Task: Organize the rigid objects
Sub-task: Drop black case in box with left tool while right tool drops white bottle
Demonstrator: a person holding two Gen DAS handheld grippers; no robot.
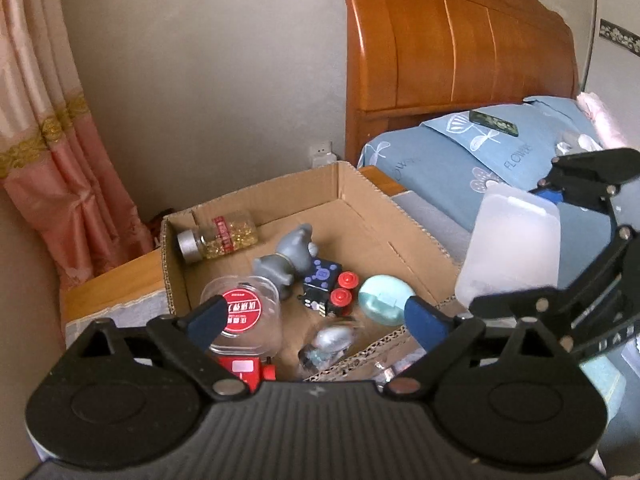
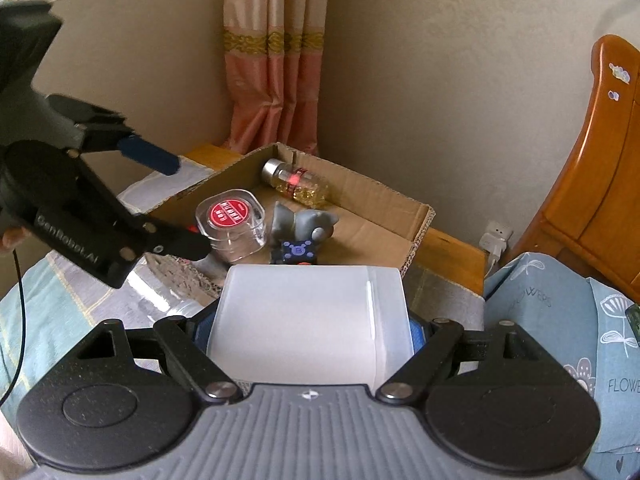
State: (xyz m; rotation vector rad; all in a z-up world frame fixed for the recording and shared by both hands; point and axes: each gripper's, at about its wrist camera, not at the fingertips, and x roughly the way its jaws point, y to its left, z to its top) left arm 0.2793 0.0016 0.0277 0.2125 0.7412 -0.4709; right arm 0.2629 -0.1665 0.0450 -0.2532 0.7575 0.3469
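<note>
A cardboard box (image 1: 360, 196) sits on the bedside table and holds a glass pill jar (image 1: 218, 236), a grey figurine (image 1: 286, 264), a dark cube (image 1: 322, 280), a clear tub with a red label (image 1: 242, 312) and a teal egg-shaped case (image 1: 384, 298). My left gripper (image 1: 316, 322) is open and empty above the box's near side. My right gripper (image 2: 308, 324) is shut on a translucent white plastic container (image 2: 308, 320) and holds it just outside the box's near edge (image 2: 200, 280). That container also shows in the left wrist view (image 1: 512, 248).
A bed with blue pillows (image 1: 472, 160) and a wooden headboard (image 1: 460, 48) is to the right. A pink curtain (image 1: 60, 152) hangs to the left. A wall socket (image 1: 322, 154) is behind the box. A clear bottle (image 1: 328, 344) lies in the box near its front rim.
</note>
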